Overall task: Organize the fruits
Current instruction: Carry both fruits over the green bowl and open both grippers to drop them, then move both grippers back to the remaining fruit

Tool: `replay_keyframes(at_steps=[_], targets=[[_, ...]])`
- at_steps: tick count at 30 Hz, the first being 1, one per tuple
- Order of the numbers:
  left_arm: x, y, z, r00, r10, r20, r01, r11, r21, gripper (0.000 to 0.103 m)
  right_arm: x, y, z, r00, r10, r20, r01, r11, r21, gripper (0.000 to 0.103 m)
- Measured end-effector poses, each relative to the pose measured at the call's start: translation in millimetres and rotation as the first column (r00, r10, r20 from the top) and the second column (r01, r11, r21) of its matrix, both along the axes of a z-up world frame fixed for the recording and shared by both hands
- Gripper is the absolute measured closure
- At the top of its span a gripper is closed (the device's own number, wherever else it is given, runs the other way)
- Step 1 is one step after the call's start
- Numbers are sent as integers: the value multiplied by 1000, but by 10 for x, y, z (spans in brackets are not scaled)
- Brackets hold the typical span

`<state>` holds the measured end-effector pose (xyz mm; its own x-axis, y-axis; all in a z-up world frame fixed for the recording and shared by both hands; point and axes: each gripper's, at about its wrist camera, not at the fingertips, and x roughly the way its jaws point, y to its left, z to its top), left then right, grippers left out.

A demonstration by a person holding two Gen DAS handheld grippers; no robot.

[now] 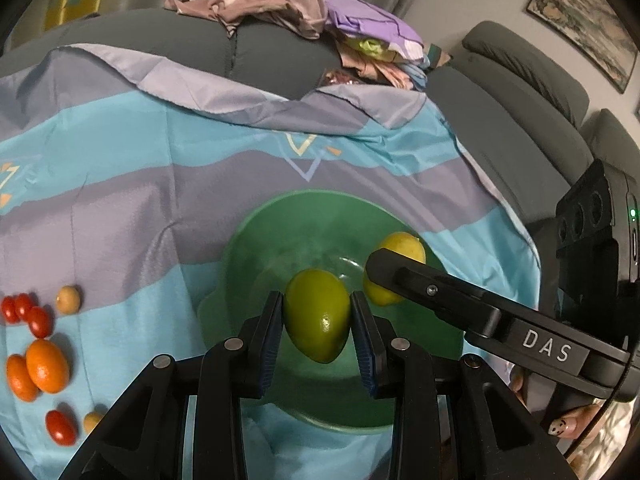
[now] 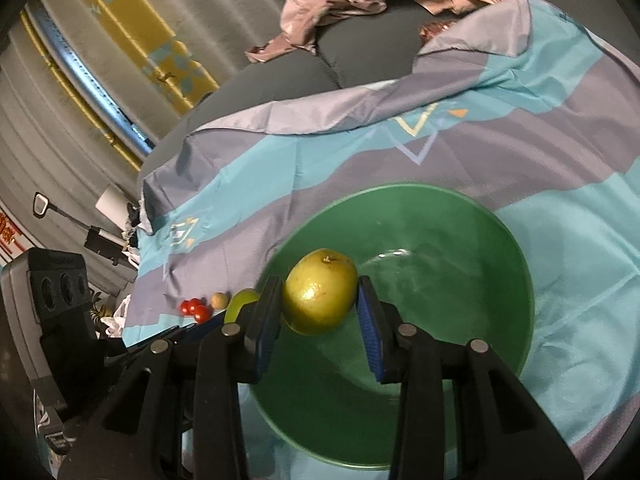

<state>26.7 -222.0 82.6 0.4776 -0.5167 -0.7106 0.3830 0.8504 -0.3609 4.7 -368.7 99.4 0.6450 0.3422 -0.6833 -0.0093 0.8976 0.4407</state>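
1. My left gripper (image 1: 317,314) is clamped on a green lime (image 1: 316,316), held above the green bowl (image 1: 248,236).
2. My right gripper (image 2: 320,304) grips a yellow-green fruit (image 2: 320,291) over the same bowl.
3. Cherry tomatoes (image 1: 26,314) and kumquats (image 1: 40,368) lie left of the bowl.

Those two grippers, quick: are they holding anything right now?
Left gripper: jaws shut on a green lime.
Right gripper: jaws shut on a yellow-green lemon.
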Motion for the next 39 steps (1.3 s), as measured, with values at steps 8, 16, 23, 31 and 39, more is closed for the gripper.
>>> replay_keyframes(at_steps=[8,16,23,31,39], targets=[[42,-85,-106,1000,-2,-31,3,1000,19,70,48,-39,-91,999,-17,-42,16,999,-29,65],[56,-86,-135,999,11,-42,-10,1000,22,69,72,-43,-123,997,-42,-65,37,996,-79,63],[-44,64,24,1000,19,-14,-19,1000,16,57,28,-31,-35,998,-53,-28,51,995,-81,46],[-251,757,246,989,147,32,-147,989,16,54,-30,190,105,999,-17,28,20,995,-97,38],[-443,1686,262,931,362,39,-363,930,49,40,-48,621,194,993,95,70,-88,992,-96,34]])
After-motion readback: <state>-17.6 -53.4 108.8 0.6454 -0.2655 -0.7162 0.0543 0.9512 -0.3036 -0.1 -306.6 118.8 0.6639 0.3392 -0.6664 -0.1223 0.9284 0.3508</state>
